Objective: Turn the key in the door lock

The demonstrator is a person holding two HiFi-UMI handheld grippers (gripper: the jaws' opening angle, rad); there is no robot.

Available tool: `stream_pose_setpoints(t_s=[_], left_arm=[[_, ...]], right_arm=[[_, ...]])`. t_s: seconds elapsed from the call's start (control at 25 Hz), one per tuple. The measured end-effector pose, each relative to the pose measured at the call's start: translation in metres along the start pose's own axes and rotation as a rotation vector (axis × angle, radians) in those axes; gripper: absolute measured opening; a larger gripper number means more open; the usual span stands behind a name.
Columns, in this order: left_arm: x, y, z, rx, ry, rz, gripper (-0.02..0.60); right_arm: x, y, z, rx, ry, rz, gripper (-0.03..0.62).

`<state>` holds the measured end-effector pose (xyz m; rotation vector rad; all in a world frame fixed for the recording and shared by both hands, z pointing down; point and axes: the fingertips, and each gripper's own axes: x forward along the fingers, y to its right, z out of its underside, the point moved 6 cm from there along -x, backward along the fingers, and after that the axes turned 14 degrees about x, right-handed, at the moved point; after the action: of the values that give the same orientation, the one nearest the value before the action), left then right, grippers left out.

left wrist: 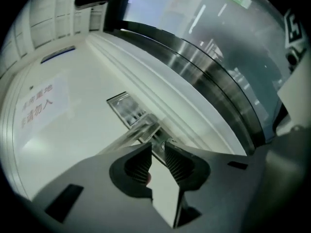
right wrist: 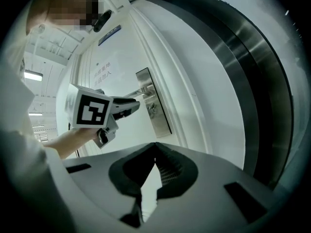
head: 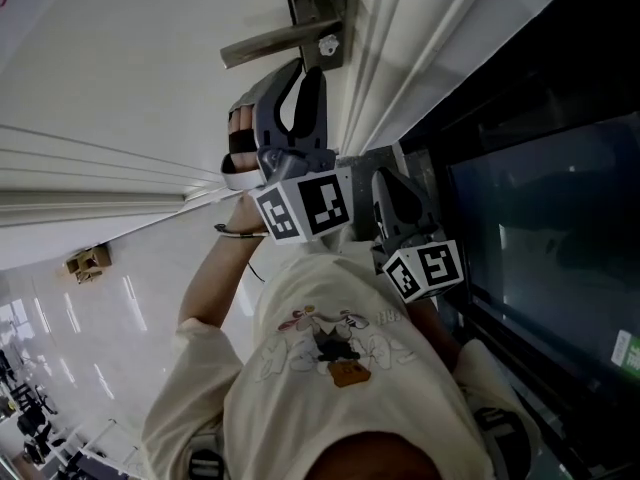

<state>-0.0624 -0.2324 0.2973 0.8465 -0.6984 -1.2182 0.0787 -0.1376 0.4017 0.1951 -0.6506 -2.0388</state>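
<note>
A steel lock plate (head: 318,8) with a lever handle (head: 275,43) sits on the white door, and a small key (head: 328,43) sticks out of it beside the handle. My left gripper (head: 303,70) points level at the lock, just short of the key. In the left gripper view its jaws (left wrist: 157,147) stand apart, and the key (left wrist: 165,143) shows just beyond the tips with no pad pressing on it. The handle (left wrist: 131,135) runs off to the left. My right gripper (head: 385,178) hangs back by the door frame. Its jaws (right wrist: 155,145) meet at the tips and hold nothing.
White door-frame moulding (head: 400,58) runs beside the lock, then a dark glass panel (head: 540,218) with a steel edge (left wrist: 214,81). A paper notice (left wrist: 39,103) is stuck on the door. From the right gripper view, the left gripper (right wrist: 127,106) is close to the lock plate (right wrist: 154,106).
</note>
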Motion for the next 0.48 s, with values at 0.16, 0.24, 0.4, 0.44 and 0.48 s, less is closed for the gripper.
stream_pose_setpoints(t_s=[0.16, 0.24, 0.4, 0.44, 0.48], left_arm=[[-0.027, -0.015, 0.002, -0.194, 0.019, -0.031, 0.008], [-0.039, -0.020, 0.003, -0.278, 0.033, -0.013, 0.006], [-0.061, -0.023, 0.011, -0.496, 0.040, 0.023, 0.006], [-0.066, -0.020, 0.015, -0.576, 0.025, 0.036, 0.006], [-0.071, -0.017, 0.019, -0.644, 0.010, 0.046, 0.006]], right_arm=[[0.003, -0.006, -0.005, -0.017, 0.019, -0.012, 0.006], [0.003, -0.011, -0.008, -0.036, 0.036, -0.016, 0.006], [0.006, -0.022, -0.016, -0.083, 0.060, -0.023, 0.006], [0.006, -0.024, -0.018, -0.089, 0.063, -0.026, 0.006], [0.006, -0.027, -0.019, -0.095, 0.065, -0.031, 0.006]])
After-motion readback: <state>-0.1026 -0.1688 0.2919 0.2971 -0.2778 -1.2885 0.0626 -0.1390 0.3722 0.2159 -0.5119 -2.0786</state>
